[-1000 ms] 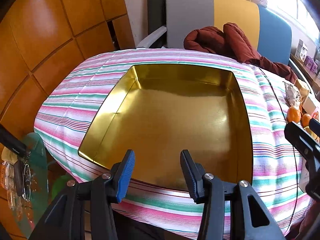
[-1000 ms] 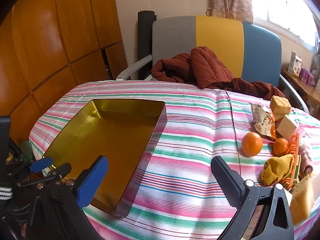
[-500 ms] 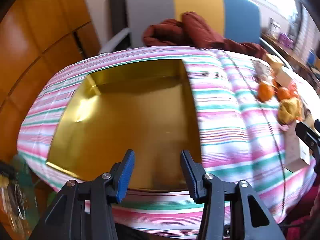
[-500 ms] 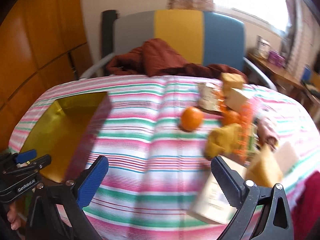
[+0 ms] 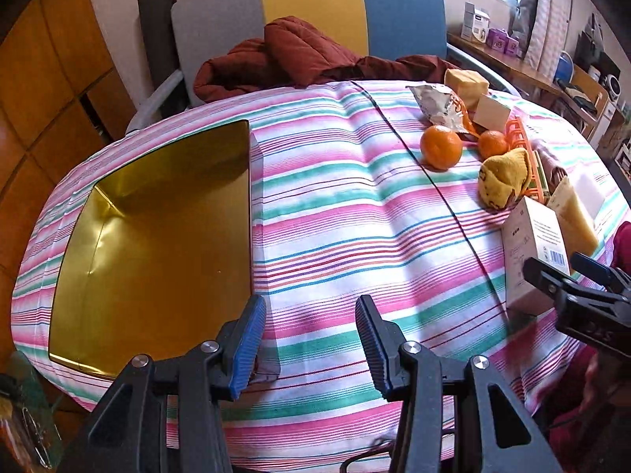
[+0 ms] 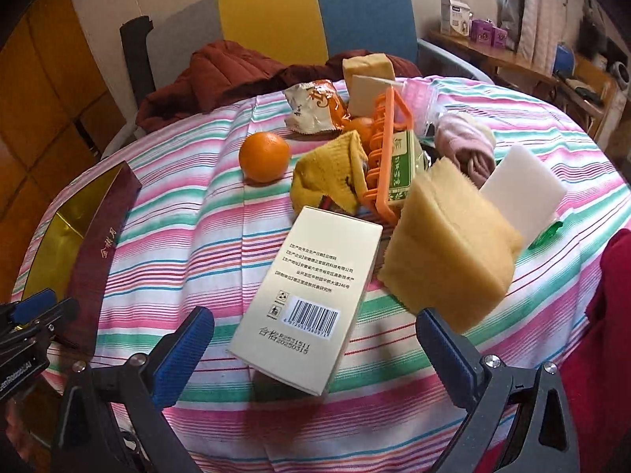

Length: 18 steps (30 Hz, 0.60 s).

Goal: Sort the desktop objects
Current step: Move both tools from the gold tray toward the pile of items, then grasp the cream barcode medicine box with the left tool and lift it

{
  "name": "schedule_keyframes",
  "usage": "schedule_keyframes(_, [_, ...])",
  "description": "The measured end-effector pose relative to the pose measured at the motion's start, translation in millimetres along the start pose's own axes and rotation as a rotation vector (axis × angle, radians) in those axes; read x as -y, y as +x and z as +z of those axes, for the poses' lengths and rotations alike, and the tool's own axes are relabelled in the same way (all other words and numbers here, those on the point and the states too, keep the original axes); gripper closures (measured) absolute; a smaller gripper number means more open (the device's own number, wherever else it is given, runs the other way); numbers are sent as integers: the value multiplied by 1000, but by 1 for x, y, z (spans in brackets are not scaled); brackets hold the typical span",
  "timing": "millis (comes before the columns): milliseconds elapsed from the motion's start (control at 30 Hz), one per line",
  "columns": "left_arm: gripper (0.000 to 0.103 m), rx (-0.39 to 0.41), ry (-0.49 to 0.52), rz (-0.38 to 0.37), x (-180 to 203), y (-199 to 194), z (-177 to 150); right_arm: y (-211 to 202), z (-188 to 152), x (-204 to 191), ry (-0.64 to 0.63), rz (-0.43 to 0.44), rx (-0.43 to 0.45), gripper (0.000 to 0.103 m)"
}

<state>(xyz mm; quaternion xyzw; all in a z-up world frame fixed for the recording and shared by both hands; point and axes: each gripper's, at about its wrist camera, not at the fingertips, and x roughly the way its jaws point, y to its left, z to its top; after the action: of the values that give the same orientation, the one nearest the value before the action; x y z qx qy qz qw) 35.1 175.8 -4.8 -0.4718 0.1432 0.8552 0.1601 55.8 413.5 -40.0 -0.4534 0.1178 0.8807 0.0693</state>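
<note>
Left gripper [image 5: 309, 341]: jaws apart, grasping nothing; hovers over the near edge of the tabletop, just beside the tin's near right corner.
Right gripper [image 6: 315, 349]: jaws spread wide, nothing between them; poised at the near edge, with the box straight ahead.
Tin [image 5: 157, 236]: open gold tray with dark red outer walls, on the tabletop's left side.
Box [image 6: 311, 295]: cream carton, barcode up, lying near the near edge, foremost of the clutter.
Sponge [image 6: 449, 244]: yellow block just right of the box, leaning; a white block [image 6: 520, 193] behind it.
Clutter behind: yellow cloth [image 6: 331, 177], orange rack [image 6: 388, 146], pink roll [image 6: 467, 146], snack bag [image 6: 311, 106].
Orange [image 6: 264, 156]: sits apart, left of the cloth; a second orange [image 5: 493, 144] lies by the rack.
Tabletop [image 5: 347, 216]: striped cloth cover.
Beyond far edge: chair [image 5: 315, 4] with a maroon jacket [image 5: 284, 59].
</note>
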Motion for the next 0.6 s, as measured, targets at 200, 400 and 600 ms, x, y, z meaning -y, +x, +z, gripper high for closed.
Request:
schedule_keyframes(200, [55, -12, -17, 17, -4, 3, 4, 8, 6, -26, -49, 244, -31, 0])
schedule_keyframes(400, [55, 14, -5, -18, 3, 1, 15, -30, 16, 2, 87, 105, 154, 0])
schedule_keyframes(600, [55, -12, 60, -201, 47, 7, 36, -45, 33, 50, 214, -67, 180, 0])
